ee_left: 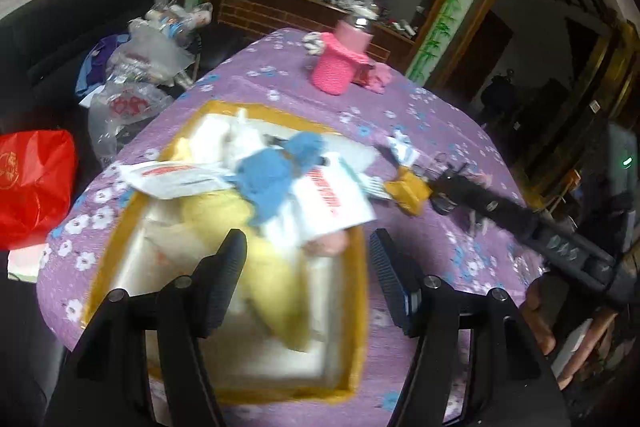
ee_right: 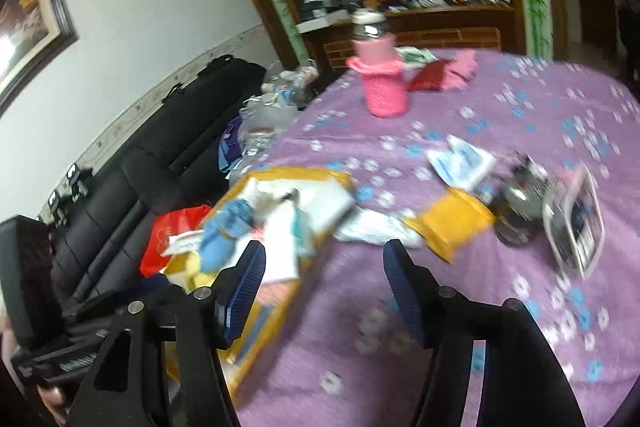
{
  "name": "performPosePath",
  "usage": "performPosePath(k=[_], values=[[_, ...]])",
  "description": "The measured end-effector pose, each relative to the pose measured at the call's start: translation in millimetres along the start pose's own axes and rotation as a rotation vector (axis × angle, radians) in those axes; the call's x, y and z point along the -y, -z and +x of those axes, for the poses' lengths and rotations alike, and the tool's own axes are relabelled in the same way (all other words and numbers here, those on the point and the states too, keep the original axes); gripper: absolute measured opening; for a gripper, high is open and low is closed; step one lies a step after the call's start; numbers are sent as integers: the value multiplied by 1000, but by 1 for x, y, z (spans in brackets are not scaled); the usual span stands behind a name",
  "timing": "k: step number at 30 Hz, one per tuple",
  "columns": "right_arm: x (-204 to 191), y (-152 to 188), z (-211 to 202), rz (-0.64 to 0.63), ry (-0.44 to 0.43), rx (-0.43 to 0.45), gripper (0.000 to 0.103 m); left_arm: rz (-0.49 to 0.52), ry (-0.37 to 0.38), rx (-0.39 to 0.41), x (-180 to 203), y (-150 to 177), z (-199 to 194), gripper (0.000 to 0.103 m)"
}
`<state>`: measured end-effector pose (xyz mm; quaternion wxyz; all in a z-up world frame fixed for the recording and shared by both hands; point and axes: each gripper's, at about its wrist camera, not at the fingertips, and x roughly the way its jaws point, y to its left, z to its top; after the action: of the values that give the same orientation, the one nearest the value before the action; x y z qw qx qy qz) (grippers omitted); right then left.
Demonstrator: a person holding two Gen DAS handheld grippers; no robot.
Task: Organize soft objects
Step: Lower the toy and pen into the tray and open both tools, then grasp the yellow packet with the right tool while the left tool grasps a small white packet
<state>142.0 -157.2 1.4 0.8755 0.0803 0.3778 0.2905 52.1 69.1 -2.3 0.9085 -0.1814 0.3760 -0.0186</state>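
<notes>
Only right wrist view shows framed picture (ee_right: 28,7); left, none.

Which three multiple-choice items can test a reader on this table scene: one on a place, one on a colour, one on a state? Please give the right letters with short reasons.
1. Where does the blue soft toy lie?
A. in the yellow-rimmed box
B. on the sofa
C. beside the bottle

2. What colour is the knitted cover on the bottle?
A. green
B. pink
C. white

3. How stand the jaws of the left gripper?
A. shut on the toy
B. shut on nothing
C. open, holding nothing

Answers: 1 A, the toy rests on the packets inside the box. 2 B, the cover is plainly pink. 3 C, both fingers stand apart with no thing clamped.
</notes>
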Motion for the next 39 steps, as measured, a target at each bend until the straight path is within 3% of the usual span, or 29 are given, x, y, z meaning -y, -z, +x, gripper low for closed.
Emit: performPosePath(k=[8, 14, 20, 29, 31, 35, 39], values=[[80, 12, -32, 134, -8, -11, 62, 132, 123, -65, 64, 0, 14, 63], [113, 2, -14, 209, -35, -88, 62, 176, 125, -115, 90, -5, 39, 63], [107, -29, 40, 280, -12, -174, 61, 201, 128, -88, 92, -6, 34, 63], [106, -58, 111, 371, 200, -235, 61, 163, 100, -70, 66, -4, 25, 63], [109, -57, 123, 396, 193, -253, 60, 161, 105, -66, 63, -6, 24, 63], [96, -55, 122, 291, 230, -232, 48, 176, 114, -68, 65, -9, 25, 63], [100, -43, 101, 273, 173, -228, 43, 235, 121, -76, 77, -12, 29, 63]])
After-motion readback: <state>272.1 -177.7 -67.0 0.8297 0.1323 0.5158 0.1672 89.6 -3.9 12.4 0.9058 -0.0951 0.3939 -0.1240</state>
